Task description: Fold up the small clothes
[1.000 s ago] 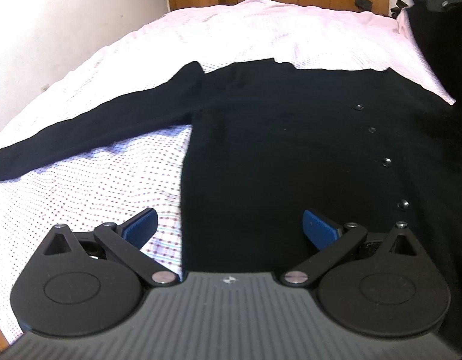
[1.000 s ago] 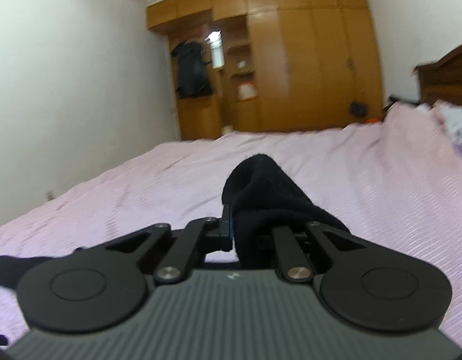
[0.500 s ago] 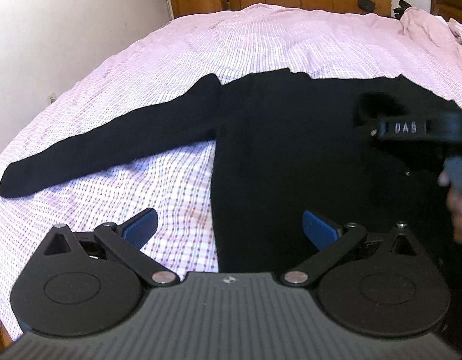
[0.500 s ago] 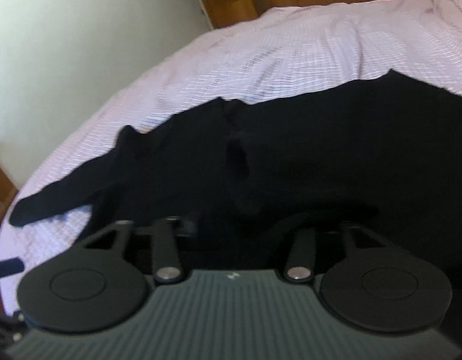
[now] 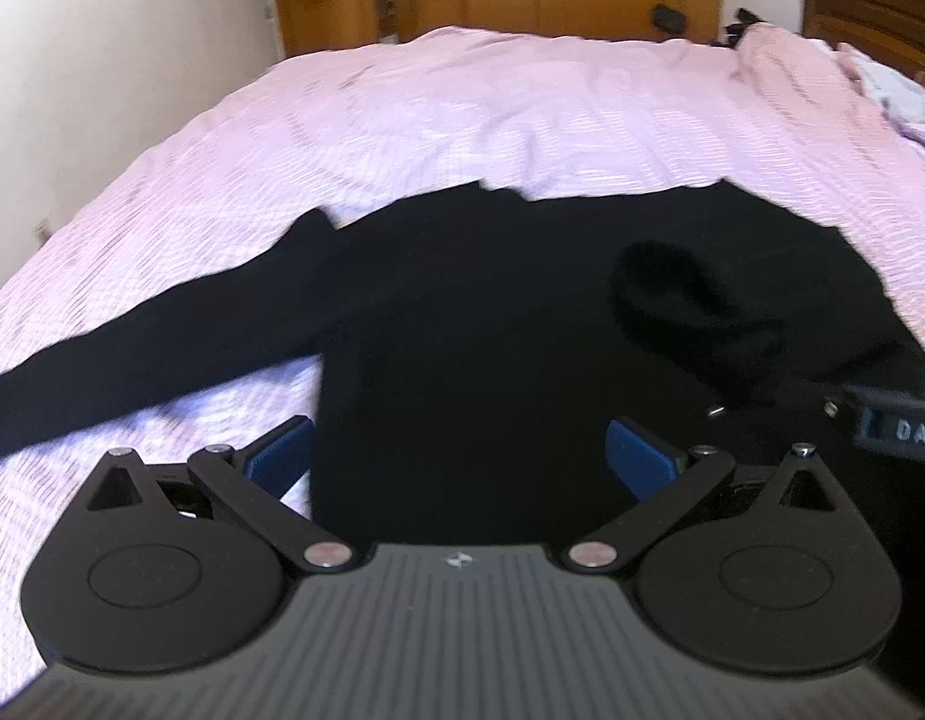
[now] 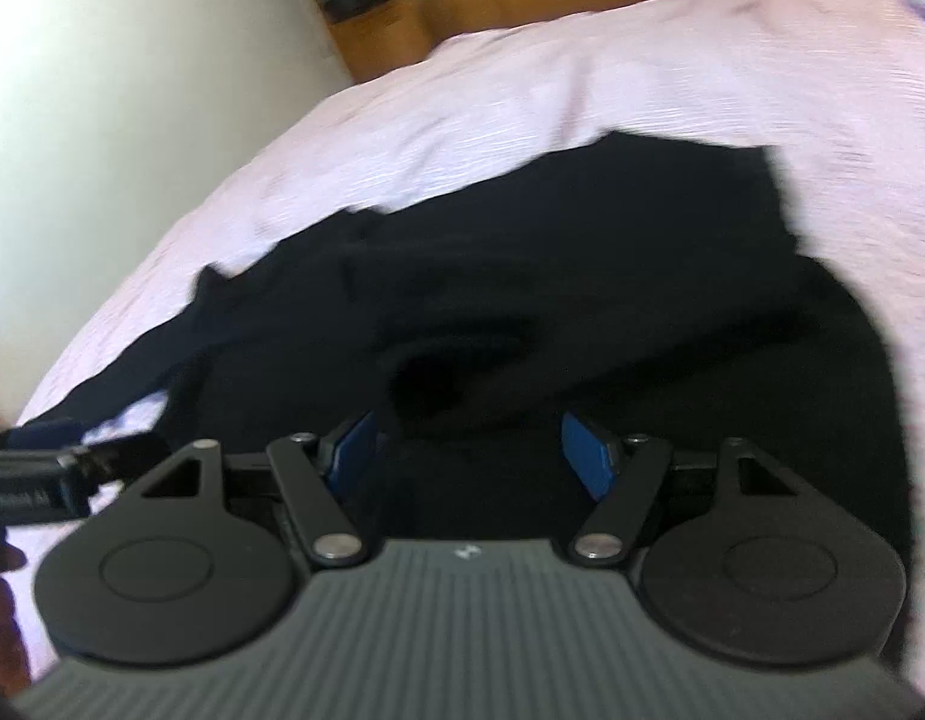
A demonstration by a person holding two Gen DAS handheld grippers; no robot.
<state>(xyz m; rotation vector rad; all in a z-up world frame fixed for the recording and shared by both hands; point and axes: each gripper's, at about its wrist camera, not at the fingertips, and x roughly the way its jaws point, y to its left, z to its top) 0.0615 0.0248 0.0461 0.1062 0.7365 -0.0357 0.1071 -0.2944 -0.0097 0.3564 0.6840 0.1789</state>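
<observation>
Right gripper (image 6: 468, 450) jaws are opening, apparently releasing the folded sleeve (image 5: 690, 300) onto the cardigan (image 5: 462, 330). Left gripper (image 5: 459, 450) jaws wide, empty. Next: fold the sleeve toward the bed's (image 5: 462, 120) left edge.

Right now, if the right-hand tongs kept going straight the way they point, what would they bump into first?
Most likely the folded-over sleeve lying on the black cardigan. The opening right tongs pinch nothing, though depth is unclear.

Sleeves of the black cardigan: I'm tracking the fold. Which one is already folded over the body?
The right sleeve, lying on the cardigan with its cuff opening showing. The left sleeve stretches out flat across the pink bedsheet.
</observation>
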